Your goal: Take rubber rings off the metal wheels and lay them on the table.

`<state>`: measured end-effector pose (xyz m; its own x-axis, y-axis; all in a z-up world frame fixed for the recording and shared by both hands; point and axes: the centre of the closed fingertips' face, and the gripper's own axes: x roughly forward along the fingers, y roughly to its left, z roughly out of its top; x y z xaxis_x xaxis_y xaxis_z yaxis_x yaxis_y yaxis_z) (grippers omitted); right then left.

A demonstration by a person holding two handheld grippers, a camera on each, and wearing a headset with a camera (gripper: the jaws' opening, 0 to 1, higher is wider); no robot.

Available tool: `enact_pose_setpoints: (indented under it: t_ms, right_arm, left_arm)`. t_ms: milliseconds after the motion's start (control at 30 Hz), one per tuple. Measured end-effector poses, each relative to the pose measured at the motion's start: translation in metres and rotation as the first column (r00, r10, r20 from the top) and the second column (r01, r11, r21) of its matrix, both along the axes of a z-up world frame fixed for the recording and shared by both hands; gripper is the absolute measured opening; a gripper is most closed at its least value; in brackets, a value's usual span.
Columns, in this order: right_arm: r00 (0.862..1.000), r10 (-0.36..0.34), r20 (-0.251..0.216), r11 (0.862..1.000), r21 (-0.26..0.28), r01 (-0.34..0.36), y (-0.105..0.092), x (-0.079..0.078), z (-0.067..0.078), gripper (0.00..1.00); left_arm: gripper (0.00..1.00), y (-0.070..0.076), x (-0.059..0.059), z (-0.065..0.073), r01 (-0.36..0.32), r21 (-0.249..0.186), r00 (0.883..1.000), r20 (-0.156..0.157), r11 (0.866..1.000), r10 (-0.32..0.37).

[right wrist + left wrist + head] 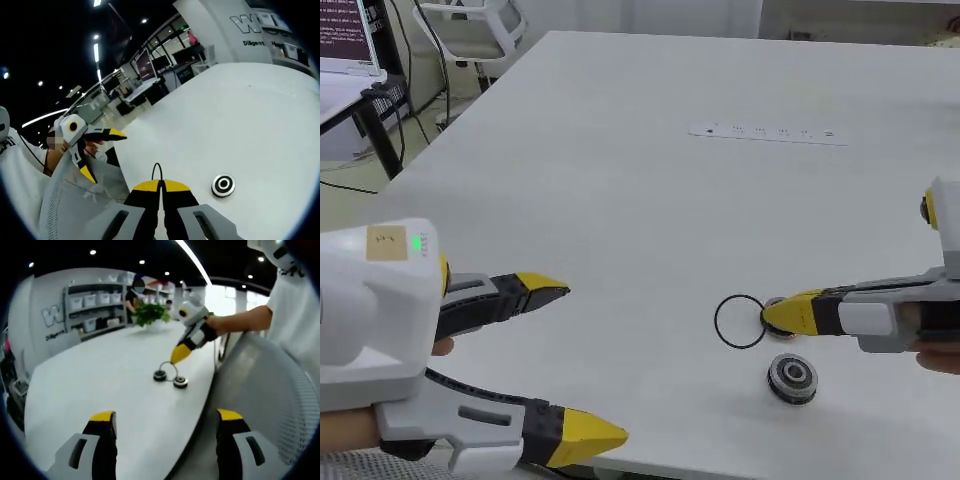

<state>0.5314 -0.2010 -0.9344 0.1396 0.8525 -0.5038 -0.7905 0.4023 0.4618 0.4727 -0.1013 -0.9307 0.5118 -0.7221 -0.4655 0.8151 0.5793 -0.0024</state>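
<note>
Right gripper (782, 316) is closed, pinching a thin black rubber ring (716, 322). The ring's loop sticks out past the yellow tips, toward the left side of the tabletop (620, 180). In the right gripper view the jaws are pressed together with the ring (156, 170) poking out between them. One metal wheel (777, 304) sits right under the tips, mostly covered. Can't tell if the ring is fully off it.

A second wheel (792, 377), black band on its rim, lies flat just beside it, closer to the near edge on the right.

Left gripper (585, 362) is open, jaws spread wide and holding nothing. It hovers at the near edge toward the left corner, well apart from the wheels.

A socket strip (767, 132) is set in the tabletop toward the far edge. A chair (470, 30) stands past the far left corner.
</note>
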Motion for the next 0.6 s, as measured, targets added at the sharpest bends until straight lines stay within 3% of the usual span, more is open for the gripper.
enact_pose_setpoints:
  t_ms: [367, 600]
  right_arm:
    - [0.994, 0.107, 0.015, 0.992, -0.066, -0.106, 0.026, -0.007, -0.012, 0.0]
    - [0.993, 0.118, -0.02, 0.988, -0.093, -0.12, 0.027, -0.013, -0.031, 0.0]
  left_arm:
    - [0.82, 0.001, 0.001, 0.0, -0.01, -0.006, 1.0, -0.002, 1.0, 0.01]
    - [0.81, 0.002, 0.001, -0.001, -0.011, -0.003, 1.0, -0.007, 1.0, 0.011]
